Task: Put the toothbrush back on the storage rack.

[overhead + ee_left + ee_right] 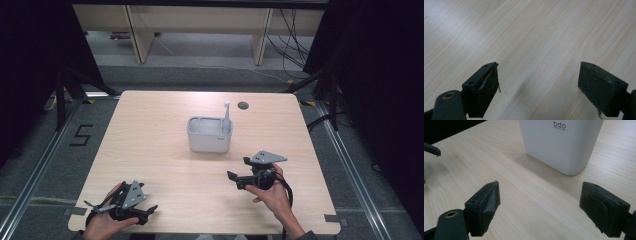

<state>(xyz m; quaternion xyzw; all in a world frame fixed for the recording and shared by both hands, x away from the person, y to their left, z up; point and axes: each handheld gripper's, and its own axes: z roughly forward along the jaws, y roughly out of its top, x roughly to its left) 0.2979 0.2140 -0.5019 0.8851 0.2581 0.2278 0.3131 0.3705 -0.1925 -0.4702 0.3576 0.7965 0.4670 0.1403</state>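
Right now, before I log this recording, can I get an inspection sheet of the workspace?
Surface: light wooden table, round grommet hole near the far edge.
Job's things: white holder at mid-table, a toothbrush standing upright in its right end.
Clutter: nothing seen.
Grippers: left gripper open over bare wood at the near left; right gripper open, aimed at the holder, apart from it.
Cables: black cable trailing from the right gripper.
Surroundings: dark curtains, grey floor, wooden furniture legs behind.

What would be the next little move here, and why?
Probably the right gripper should ease forward toward the holder, aiming for the toothbrush upright in it. Its jaws are open and empty, it faces the holder, and it is nearer than the left gripper.
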